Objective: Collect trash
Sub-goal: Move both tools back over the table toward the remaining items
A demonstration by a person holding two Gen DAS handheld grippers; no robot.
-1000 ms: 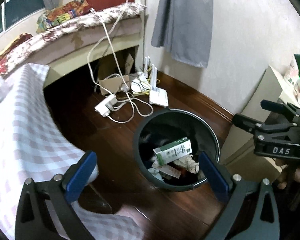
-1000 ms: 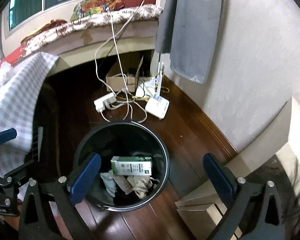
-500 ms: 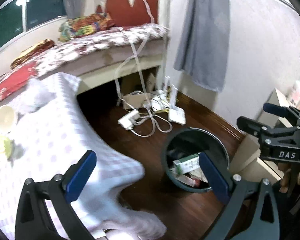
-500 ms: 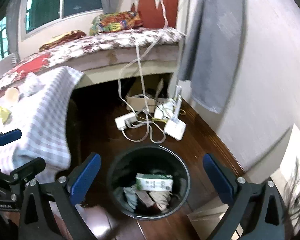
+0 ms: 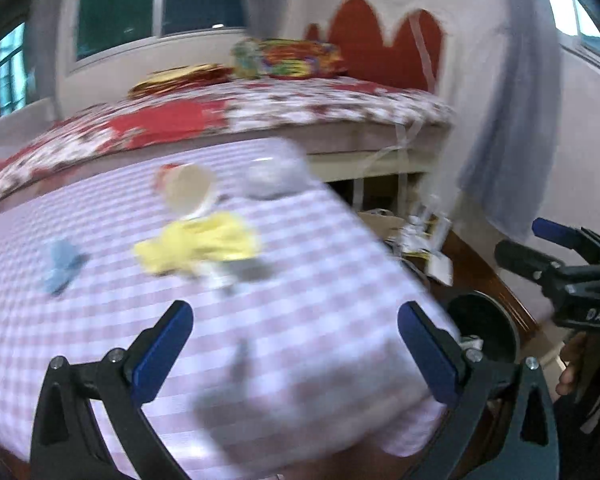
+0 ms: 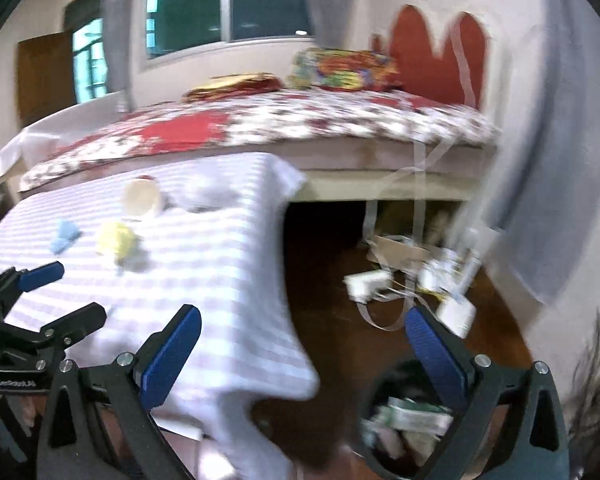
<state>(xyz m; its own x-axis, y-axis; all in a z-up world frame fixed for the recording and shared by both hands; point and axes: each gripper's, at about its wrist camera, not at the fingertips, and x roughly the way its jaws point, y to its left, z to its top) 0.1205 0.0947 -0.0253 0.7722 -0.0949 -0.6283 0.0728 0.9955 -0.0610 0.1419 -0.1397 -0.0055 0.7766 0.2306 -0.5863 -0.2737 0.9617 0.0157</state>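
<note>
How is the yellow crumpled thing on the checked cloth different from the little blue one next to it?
The yellow crumpled piece is clearly bigger than the blue piece. It is pale yellow, the other light blue. The yellow one lies just below the tipped paper cup, while the blue one sits apart, farther left. Both rest loose on the checked tablecloth, untouched by either tool; blur hides what they are.

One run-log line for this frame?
left gripper: open, empty | right gripper: open, empty | yellow wrapper, paper cup: on checked cloth | bin: on floor
</note>
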